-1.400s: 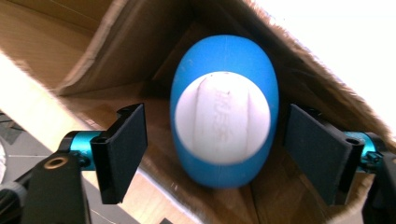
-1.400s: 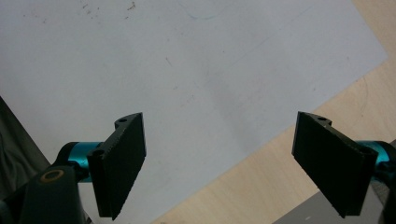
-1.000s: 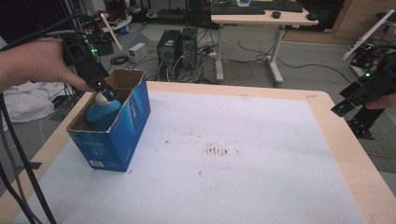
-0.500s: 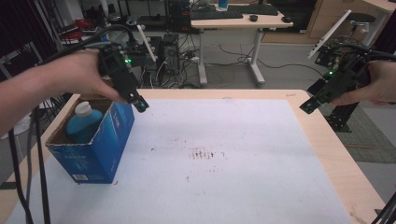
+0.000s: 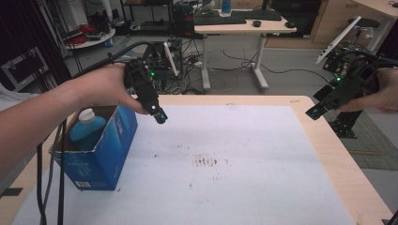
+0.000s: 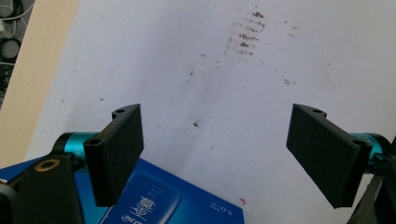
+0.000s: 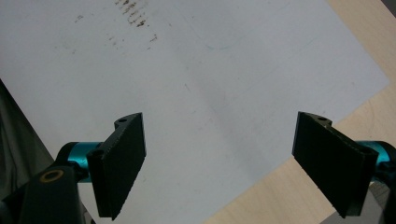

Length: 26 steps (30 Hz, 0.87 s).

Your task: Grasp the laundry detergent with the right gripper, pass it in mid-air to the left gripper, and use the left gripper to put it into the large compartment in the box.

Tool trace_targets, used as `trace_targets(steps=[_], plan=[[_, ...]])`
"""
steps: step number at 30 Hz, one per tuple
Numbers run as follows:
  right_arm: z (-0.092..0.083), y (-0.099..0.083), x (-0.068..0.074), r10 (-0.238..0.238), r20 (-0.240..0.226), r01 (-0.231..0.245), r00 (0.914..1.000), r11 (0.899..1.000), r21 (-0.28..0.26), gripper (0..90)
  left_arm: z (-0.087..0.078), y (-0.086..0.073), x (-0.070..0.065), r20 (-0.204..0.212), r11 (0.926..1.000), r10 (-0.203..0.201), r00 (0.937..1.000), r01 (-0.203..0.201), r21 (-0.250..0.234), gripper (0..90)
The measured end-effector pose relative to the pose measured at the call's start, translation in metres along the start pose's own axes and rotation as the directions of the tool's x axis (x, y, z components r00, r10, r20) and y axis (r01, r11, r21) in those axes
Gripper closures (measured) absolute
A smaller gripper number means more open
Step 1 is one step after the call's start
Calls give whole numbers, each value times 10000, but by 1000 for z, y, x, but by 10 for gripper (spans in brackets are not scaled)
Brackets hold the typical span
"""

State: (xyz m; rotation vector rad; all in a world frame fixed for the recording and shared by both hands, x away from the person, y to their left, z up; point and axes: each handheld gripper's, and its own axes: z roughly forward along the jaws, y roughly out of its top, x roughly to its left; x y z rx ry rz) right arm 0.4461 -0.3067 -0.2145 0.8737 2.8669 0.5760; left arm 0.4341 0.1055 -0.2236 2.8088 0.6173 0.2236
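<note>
The blue bottle [image 5: 87,129] stands in the blue box [image 5: 101,150] at the table's [image 5: 324,154] left edge, seemingly packed, so keep the left tool [image 5: 159,116] and right tool [image 5: 313,112], both gaping empty, raised clear.

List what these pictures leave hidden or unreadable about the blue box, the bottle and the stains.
- Blue bottle: high view, lower body hidden by the blue box walls.
- Box label: left gripper view, small white print, blurred, cut off by the bottom edge and the left tool jaw.
- Brown stains: high view, too small to identify.
- Box far side: high view, behind the left hand.
</note>
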Motion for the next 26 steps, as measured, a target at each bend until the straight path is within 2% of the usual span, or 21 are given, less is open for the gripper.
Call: trace_targets(steps=[12, 26], plan=[[2, 4, 3, -207, -89, 207, 9997, 9998, 8, 170, -2, 0, -1, -28, 10000, -67, 10000, 67, -23, 191], [0, 1, 1, -79, -52, 78, 10000, 9999, -70, 170, -1, 2, -1, -8, 9999, -95, 10000, 95, -113, 191]])
